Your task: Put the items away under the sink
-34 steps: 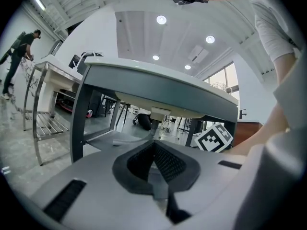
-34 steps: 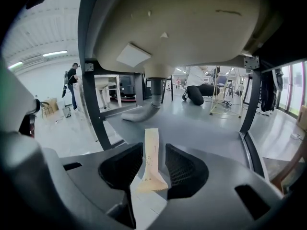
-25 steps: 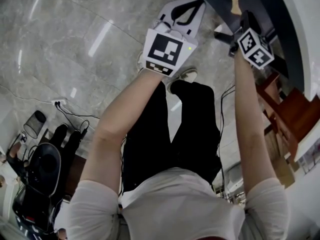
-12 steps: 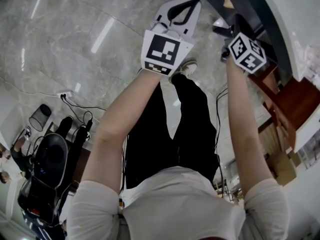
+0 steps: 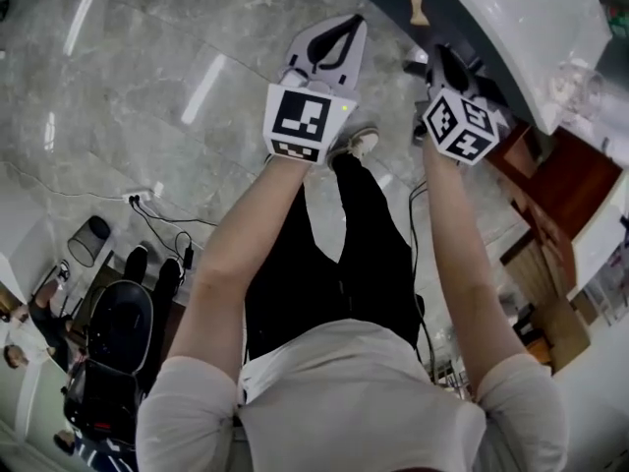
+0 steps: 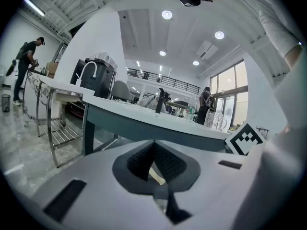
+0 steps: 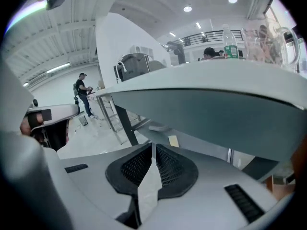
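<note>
Underfoot, glossy grey marble floor [image 5: 128,87]; alongside, a curved white counter [image 5: 511,18].

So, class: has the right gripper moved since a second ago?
Yes. In the head view the right gripper has shifted closer to the rim of the white counter.

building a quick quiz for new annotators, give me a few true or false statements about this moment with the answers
1. The left tongs and the right tongs are both shut with nothing between them. True.
2. The bottle is gripped in the right tongs. False: it stands on the counter, away from both tongs.
3. The floor is dark wood. False: it is glossy grey stone.
4. A clear glass jug stands on the counter near the bottle. True.
</note>
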The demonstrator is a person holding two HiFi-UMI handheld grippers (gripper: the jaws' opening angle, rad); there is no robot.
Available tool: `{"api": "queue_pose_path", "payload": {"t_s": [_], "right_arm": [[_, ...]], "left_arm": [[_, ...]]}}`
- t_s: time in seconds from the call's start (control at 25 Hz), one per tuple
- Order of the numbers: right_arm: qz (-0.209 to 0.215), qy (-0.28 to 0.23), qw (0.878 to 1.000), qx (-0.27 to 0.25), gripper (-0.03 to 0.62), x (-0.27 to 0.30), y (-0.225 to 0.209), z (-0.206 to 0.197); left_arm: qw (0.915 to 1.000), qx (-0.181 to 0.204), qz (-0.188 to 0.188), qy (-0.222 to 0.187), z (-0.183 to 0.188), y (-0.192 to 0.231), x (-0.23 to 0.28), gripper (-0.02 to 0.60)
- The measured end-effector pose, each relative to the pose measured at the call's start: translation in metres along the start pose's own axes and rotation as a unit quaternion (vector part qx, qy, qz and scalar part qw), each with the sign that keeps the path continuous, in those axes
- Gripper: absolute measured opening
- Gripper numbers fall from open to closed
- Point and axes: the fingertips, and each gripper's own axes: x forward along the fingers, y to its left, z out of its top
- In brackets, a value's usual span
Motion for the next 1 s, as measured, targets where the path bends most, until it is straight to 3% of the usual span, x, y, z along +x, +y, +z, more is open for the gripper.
{"api": "queue_pose_path", "payload": {"t_s": [0.32,0.72,1.0], "right_arm": [[0.024,-0.042,0.999,0.005,0.052,-0.092,0.002,0.055],[0.052,-0.135,0.989,-0.023,0.052,-0.208,-0.006,0.134],[0.064,-0.19,0.98,-0.023,0.052,-0.258,-0.004,0.176]], "left_arm": [[0.9997,0.01,0.001,-0.022,0.062,-0.061,-0.028,0.003],[0.9972,0.027,-0.015,-0.068,0.137,-0.155,-0.066,0.003],[0.9917,0.051,-0.021,-0.116,0.205,-0.183,-0.101,0.002]]}}
